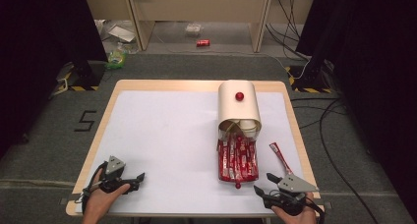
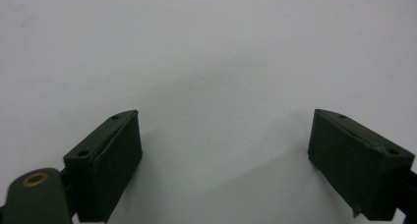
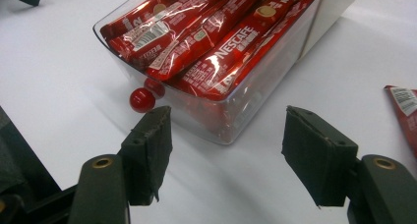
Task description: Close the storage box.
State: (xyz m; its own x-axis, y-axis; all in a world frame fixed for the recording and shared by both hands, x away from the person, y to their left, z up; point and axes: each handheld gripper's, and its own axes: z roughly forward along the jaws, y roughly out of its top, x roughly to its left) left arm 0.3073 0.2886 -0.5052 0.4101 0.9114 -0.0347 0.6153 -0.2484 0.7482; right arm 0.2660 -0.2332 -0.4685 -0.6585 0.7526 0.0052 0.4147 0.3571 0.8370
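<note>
Clear drawer (image 3: 231,111) packed with red coffee sachets (image 3: 216,52), pulled out of a cream round-topped box (image 1: 238,106) on the right half of the worktop (image 1: 162,135). Red knob (image 3: 142,99) on the drawer's front end, facing the person. Box also carries a red knob (image 1: 239,96) on top. One loose sachet (image 1: 281,157) lies on the worktop just right of the drawer, apart from it.

Right gripper (image 1: 269,183) near the front edge, close to the drawer front, jaws spread, nothing between them.

Left gripper (image 1: 138,181) at the front left, well apart from the drawer, jaws spread over bare white worktop
</note>
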